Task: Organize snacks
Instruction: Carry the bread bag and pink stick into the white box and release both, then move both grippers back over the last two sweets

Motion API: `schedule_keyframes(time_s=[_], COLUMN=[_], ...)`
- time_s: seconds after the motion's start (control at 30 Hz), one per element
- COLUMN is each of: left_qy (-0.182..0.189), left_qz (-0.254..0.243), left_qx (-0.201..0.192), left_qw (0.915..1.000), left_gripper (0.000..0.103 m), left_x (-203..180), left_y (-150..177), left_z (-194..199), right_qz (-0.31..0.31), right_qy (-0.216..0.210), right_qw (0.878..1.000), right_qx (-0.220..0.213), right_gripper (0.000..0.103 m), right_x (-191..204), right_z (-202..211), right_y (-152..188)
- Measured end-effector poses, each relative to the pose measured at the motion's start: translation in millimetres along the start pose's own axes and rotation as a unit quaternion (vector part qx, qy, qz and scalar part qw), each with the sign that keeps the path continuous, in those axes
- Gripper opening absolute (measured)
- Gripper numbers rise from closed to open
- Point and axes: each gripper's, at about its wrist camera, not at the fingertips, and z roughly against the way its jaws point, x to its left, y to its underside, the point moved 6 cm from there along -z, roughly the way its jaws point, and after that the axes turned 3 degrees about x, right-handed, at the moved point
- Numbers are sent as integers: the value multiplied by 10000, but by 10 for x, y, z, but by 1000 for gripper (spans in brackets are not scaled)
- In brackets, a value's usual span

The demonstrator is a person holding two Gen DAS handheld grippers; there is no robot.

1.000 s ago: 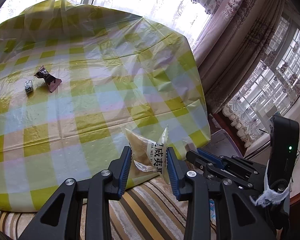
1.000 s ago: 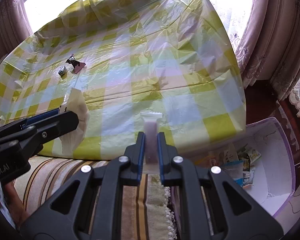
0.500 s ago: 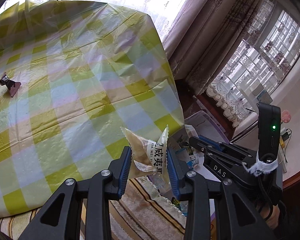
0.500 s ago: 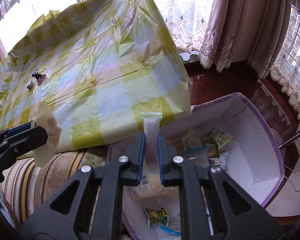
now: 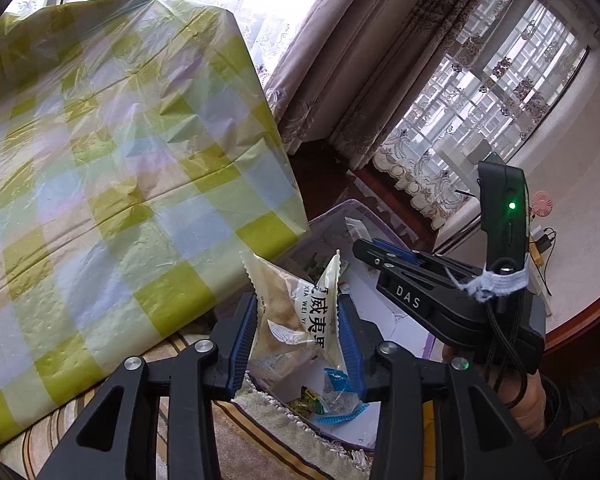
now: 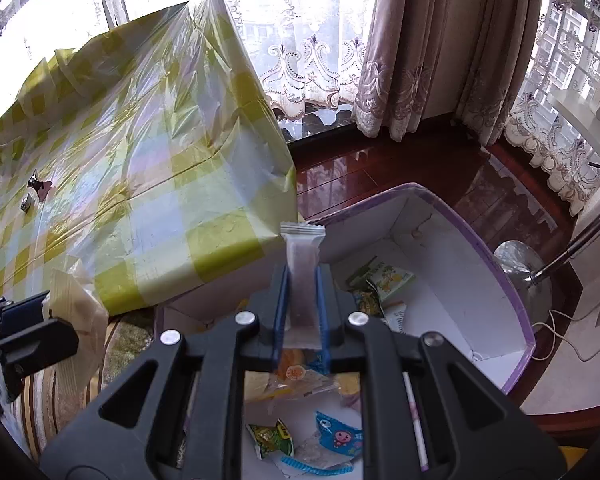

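In my left claw [image 5: 298,330] sits a pale snack bag [image 5: 296,308] with black printed characters, standing up between the blue pads; the jaws are opening, yet the bag is still between them and the pads still touch its sides. It hangs over the near left corner of the white box [image 6: 460,264] with the purple rim, which stands on the floor to the right of the bench [image 5: 120,152]. My right claw [image 6: 302,306] is clenched on a slim clear stick packet [image 6: 302,276] with a crimped white top, upright, and its jaws are just beginning to open around it. That packet is above the box too, nearer the middle. Loose snack packets [image 6: 384,280] lie on the box floor. Far off on the bench's yellow checked plastic cover, at the left, two small wrapped sweets [image 6: 36,190] lie close together.
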Motion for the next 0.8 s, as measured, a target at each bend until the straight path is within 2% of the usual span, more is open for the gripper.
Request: schedule_keyframes(time_s=[0.07,0.13,0.17,0.2,0.8], left_qy=[92,66,74,81,-101], left_qz=[-15,-10,12,41,400], left_qx=[82,95,90,76,-200], left_qw=[9999,9999,9999,9999,9989], left_gripper=[53,55,55,55,55], left_x=[-35,-34,-25,-16,321], left_y=[16,22,20,16,-84], left_z=[-33,-43,-43,-38,131], right_qz=[5,-3,-5,3,227], right_qy=[43,88,99,115,73], right_qw=[10000,10000,9999,9999,9997], right_qx=[1,-21,-47,-82,-6], right_gripper=[24,42,58,64,65], right_x=[-1,-2,-3,4,222], right_z=[2,11,17,27,13], right_y=[-9,-18,-22,-26,-53])
